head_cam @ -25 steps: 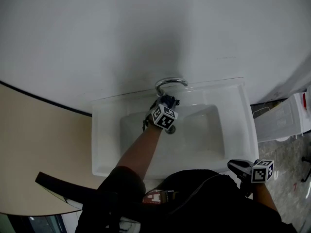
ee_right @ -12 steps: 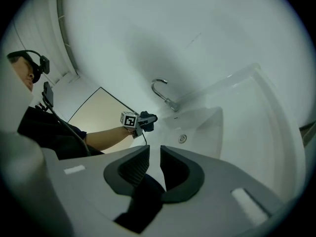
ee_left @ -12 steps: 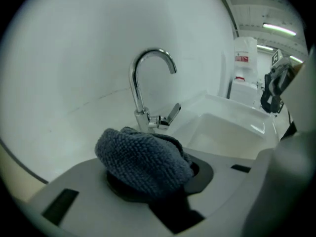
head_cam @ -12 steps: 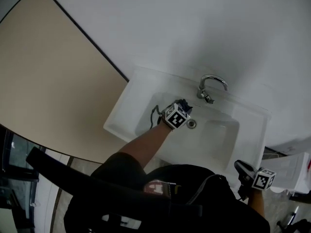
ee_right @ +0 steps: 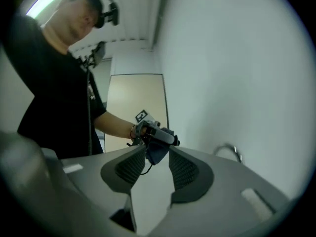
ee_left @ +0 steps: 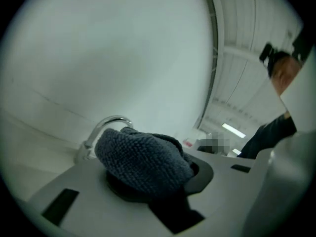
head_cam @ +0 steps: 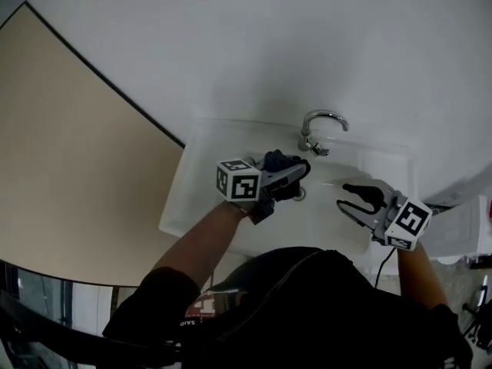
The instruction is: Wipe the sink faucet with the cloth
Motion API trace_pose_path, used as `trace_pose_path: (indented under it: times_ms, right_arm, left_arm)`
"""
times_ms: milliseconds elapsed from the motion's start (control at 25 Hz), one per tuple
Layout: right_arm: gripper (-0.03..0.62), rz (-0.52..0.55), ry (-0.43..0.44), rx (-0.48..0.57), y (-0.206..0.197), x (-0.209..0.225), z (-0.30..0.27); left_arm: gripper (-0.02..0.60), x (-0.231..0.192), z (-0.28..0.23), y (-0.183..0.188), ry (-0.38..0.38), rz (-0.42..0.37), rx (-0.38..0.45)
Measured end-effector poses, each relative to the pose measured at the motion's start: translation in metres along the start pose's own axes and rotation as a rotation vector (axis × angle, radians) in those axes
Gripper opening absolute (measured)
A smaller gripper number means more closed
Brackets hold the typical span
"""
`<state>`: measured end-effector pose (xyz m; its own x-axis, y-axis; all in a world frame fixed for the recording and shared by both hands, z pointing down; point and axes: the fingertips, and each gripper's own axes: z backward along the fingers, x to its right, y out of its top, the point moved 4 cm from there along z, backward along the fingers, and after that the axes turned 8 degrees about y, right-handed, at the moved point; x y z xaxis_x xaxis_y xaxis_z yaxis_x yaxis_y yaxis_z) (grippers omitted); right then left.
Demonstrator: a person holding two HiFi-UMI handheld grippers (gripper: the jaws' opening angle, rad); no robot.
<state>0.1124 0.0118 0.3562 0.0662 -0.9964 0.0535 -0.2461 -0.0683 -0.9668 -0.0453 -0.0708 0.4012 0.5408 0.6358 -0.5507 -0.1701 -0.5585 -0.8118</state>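
Two grippers over one white sink (head_cam: 196, 167). Clamped in left gripper (head_cam: 298, 174): one dark knitted cloth (head_cam: 278, 160), held just near of one chrome faucet (head_cam: 319, 125), not touching. At right, right gripper (head_cam: 344, 195), jaws parted, just been opening, nothing between.

A white wall (head_cam: 231, 52) meets a beige panel (head_cam: 61, 167) along a dark edge.
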Motion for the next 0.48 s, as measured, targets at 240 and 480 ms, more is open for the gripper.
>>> trace_pose_path:
  times_ms: [240,480]
  right_arm:
    - [0.4,0.532,0.048,-0.17,0.05,-0.017,-0.12]
    - [0.356,0.529,0.189,-0.224,0.039,-0.021,-0.164]
  left_arm:
    - [0.114,0.023,0.035,0.019,-0.492,0.484,-0.027]
    - [0.13,0.061,0.034,0.0,-0.71,0.473,-0.139]
